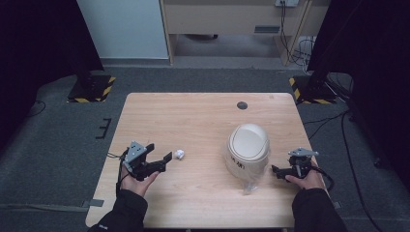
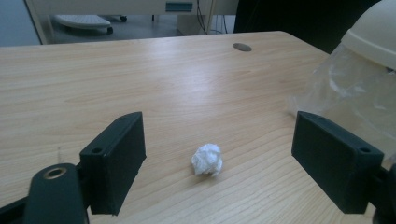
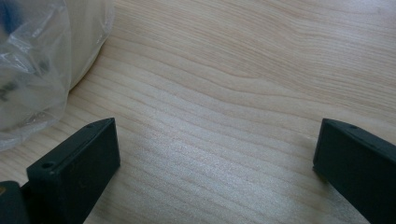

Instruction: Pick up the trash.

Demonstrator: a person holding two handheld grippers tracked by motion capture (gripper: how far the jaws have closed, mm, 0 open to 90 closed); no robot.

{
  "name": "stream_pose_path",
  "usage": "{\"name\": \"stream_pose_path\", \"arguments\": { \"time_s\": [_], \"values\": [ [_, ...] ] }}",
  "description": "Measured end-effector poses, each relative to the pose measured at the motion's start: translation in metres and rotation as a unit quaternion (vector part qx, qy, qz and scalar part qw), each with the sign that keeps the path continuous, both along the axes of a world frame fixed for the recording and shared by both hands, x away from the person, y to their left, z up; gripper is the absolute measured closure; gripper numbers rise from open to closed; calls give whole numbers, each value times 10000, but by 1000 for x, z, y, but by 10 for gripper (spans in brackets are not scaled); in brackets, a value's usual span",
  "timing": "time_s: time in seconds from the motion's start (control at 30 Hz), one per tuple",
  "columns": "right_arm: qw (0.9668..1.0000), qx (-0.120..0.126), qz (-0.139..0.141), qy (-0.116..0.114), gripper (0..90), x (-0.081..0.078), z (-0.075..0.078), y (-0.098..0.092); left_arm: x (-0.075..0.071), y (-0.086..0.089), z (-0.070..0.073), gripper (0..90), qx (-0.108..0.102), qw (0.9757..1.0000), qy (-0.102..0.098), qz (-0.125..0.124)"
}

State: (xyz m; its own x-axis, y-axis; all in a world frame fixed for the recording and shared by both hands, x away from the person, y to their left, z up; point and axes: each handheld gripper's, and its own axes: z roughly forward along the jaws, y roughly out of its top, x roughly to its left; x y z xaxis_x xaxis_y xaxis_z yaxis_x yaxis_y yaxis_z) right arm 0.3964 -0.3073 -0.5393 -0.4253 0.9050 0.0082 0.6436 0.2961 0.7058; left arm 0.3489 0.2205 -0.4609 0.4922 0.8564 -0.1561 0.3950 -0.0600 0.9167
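Observation:
A small crumpled white paper ball (image 1: 179,154) lies on the wooden table (image 1: 203,116), left of a white bin with a domed lid (image 1: 247,150). A clear plastic liner (image 1: 251,186) hangs out of the bin's base toward the front. My left gripper (image 1: 158,152) is open and points at the ball from just left of it. In the left gripper view the ball (image 2: 207,159) lies on the wood between the wide-apart jaws of the left gripper (image 2: 217,123), not touched. My right gripper (image 1: 275,172) is open just right of the bin, with bare wood between the jaws of the right gripper (image 3: 215,128).
The bin's lid (image 2: 373,37) and liner (image 2: 345,88) stand at the right of the left gripper view. The liner (image 3: 28,70) and bin wall (image 3: 88,32) sit at the right gripper view's upper left. A dark round cable hole (image 1: 242,105) marks the table's far edge.

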Motion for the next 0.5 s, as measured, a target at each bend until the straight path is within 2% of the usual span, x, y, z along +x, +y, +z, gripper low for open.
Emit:
{"name": "stream_pose_path", "arguments": {
  "time_s": [0.2, 0.3, 0.5],
  "values": [
    [10000, -5, 28, -1, 8, 0, 0, 0, -2, -12, 10, 175, -149, 9996, -172, -181],
    [10000, 0, 37, 4, 8, 0, 0, 0, -2, -15, 13, 176, -103, 9994, -237, -209],
    [10000, 0, 36, 6, 8, 0, 0, 0, -1, -27, 23, 177, -176, 9985, -372, -371]
  ]
}}
